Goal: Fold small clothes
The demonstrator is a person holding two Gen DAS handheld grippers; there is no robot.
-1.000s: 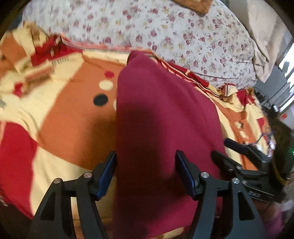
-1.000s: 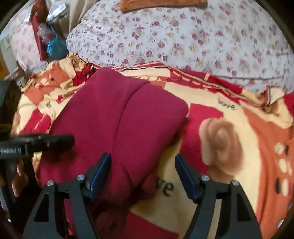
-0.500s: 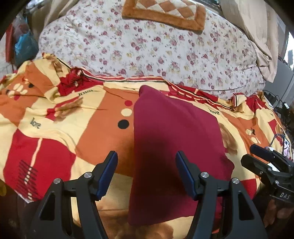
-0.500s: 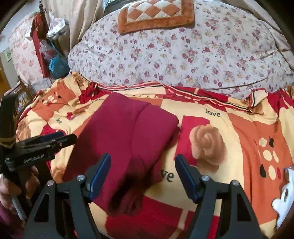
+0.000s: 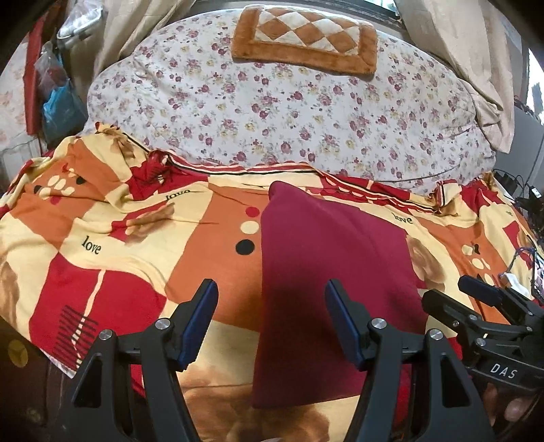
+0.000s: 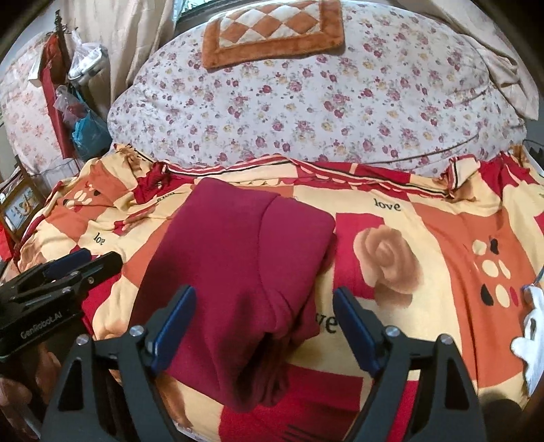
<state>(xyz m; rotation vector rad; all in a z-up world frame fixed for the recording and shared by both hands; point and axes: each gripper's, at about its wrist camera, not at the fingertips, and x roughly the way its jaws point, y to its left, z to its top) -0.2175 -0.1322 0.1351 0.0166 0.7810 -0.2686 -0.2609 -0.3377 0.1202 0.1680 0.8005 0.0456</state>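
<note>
Left gripper [image 5: 272, 318]: jaws spread wide, nothing between them, held above the sheet [image 5: 102, 272]. Blue pads face inward. Left finger over an orange patch, right finger over the garment [image 5: 333, 289].

Garment: maroon, folded into a long rectangle, lying flat on the sheet. In the left wrist view it runs from centre toward 6 o'clock, its far corner at about 12 o'clock from the gripper. Left edge straight and clean.

Right gripper [image 6: 263, 321]: jaws also spread wide, gripping nothing, above the near end of the garment [image 6: 238, 265]. In the right wrist view the garment shows a layered fold, a seam-like ridge running down its middle, near end bunched and rumpled at 6 o'clock. The right side overlaps the word "love" printed on the sheet [image 6: 442, 238].

Each gripper shows in the other's view: the right one at 4 o'clock in the left view, the left one at 9 o'clock in the right view. Both beside the garment, not touching it as far as can be seen.

Floral duvet [image 5: 289, 112] heaped at 12 o'clock beyond the sheet. Brown checked mat [image 5: 306, 37] lies on top of it. Curtain [image 6: 129, 30] at 11 o'clock.
</note>
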